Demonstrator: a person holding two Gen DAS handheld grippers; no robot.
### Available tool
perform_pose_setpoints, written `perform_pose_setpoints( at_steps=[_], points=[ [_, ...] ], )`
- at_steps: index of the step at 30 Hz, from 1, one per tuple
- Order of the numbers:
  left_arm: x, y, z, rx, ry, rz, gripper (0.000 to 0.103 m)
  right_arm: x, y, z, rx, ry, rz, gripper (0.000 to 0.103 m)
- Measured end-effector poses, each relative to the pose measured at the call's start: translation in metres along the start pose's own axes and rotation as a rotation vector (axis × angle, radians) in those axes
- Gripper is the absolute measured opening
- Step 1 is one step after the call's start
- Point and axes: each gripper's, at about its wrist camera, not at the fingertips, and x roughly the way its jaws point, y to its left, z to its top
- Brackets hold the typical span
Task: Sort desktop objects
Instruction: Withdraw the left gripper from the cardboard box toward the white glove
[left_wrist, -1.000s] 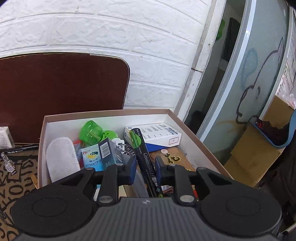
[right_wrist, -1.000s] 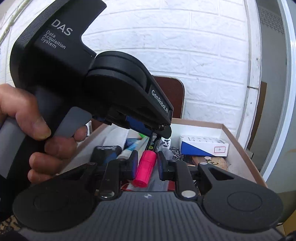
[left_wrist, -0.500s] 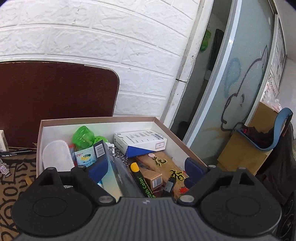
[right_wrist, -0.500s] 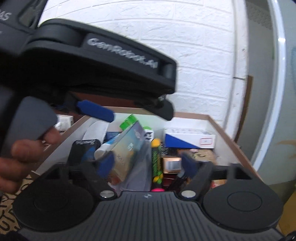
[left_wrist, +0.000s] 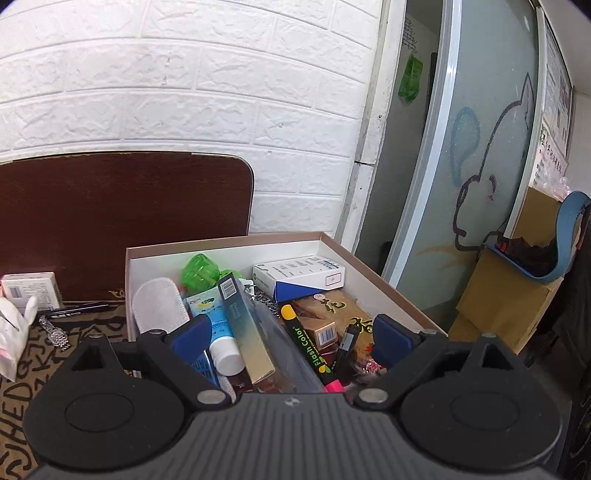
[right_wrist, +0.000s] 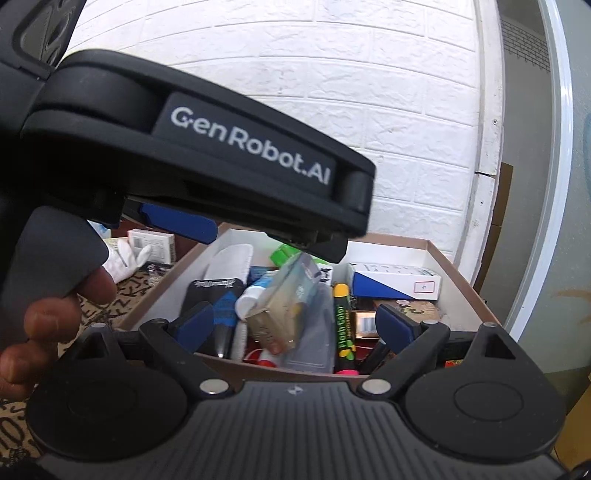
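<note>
Landmark: the brown-rimmed, white-lined cardboard box (left_wrist: 332, 242) on the desk (left_wrist: 22, 376), against the white brick wall.

Left gripper (left_wrist: 291, 338) hovers above the box's near edge, its blue-padded fingers (left_wrist: 194, 334) spread wide apart, holding nothing. Right gripper (right_wrist: 295, 326) likewise sits over the near edge of the box (right_wrist: 454, 266), fingers (right_wrist: 393, 325) wide apart and empty; the left gripper's black body, marked GenRobot.AI, crosses the upper part of the right wrist view, with the person's left hand (right_wrist: 48, 328) on its grip.

Inside the box, loosely piled:
- black highlighter pen with yellow end and pink cap, labelled Flash Color (left_wrist: 306, 343), lying near the middle, pink cap toward the near edge; also seen from the right wrist (right_wrist: 343, 328)
- long slim carton with barcode (left_wrist: 243, 332), tilted, just left of the pen
- white and blue tube (left_wrist: 218, 332), left of the carton
- white and blue rectangular carton (left_wrist: 299, 275) at the far side
- green translucent plastic cup (left_wrist: 199, 271) at the far side
- white oval pad (left_wrist: 159, 308) along the left wall

Left of the box, on the patterned desk cover: silver metal watch band (left_wrist: 55, 334), small white carton (left_wrist: 31, 291).
</note>
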Motion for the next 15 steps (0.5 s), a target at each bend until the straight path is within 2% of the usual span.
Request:
perform_pose_setpoints(
  at_steps=[7, 15],
  points=[
    [-0.029, 0.010, -0.010, -0.013, -0.036, 0.028, 0.097, -0.013, 0.024, 0.005, -0.053, -0.010, 0.033, 0.092],
    [-0.067, 0.060, -0.045, -0.132, -0.036, 0.115, 0.097, -0.014, 0.076, 0.004, -0.168, -0.014, 0.147, 0.092]
  ],
)
